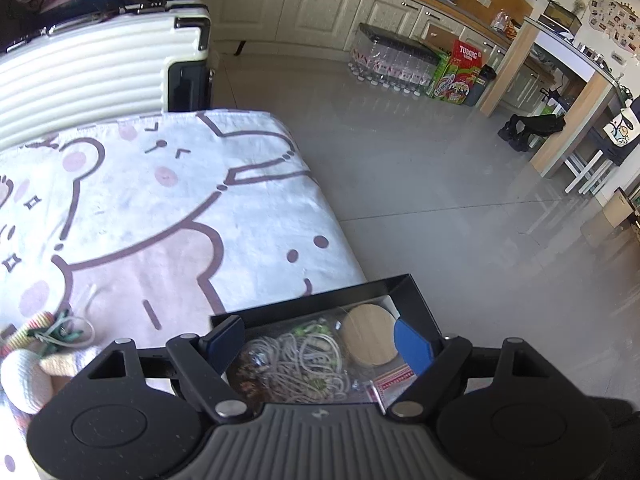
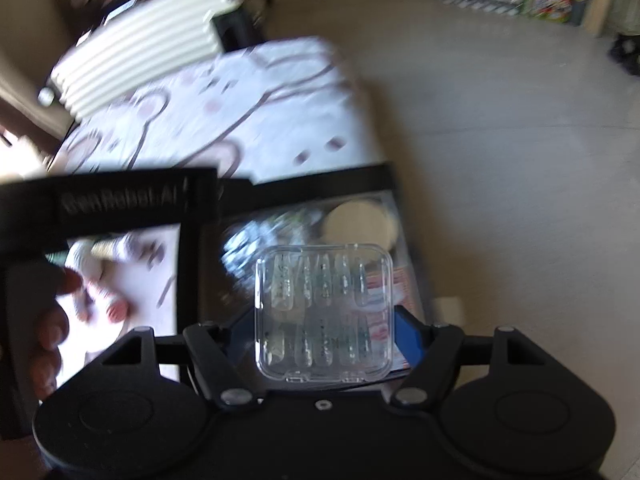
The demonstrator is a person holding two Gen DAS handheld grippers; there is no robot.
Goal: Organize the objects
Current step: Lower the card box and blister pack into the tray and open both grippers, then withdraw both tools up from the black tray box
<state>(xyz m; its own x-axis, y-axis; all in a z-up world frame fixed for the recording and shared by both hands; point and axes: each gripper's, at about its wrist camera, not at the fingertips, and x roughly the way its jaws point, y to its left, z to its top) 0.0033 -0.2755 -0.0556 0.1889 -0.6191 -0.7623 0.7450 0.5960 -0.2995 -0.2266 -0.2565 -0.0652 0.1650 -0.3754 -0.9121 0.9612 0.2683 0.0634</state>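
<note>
A black box (image 1: 416, 300) sits at the near edge of the bear-print blanket (image 1: 160, 208). It holds a bag of tangled cords (image 1: 296, 364), a round wooden disc (image 1: 370, 340) and a red patterned packet (image 1: 394, 380). My left gripper (image 1: 320, 344) hovers open above the box with nothing between its blue pads (image 1: 412, 346). In the blurred right wrist view, my right gripper (image 2: 324, 338) is shut on a clear plastic case of nail tips (image 2: 323, 312), held over the same box (image 2: 384, 180).
Crocheted toys and a looped cord (image 1: 36, 360) lie on the blanket left of the box. A white ribbed suitcase (image 1: 100, 68) stands behind the blanket. Tiled floor (image 1: 440, 184) spreads to the right, with bottled water and cartons (image 1: 404, 68) along the cabinets. A hand (image 2: 48, 328) grips the left tool.
</note>
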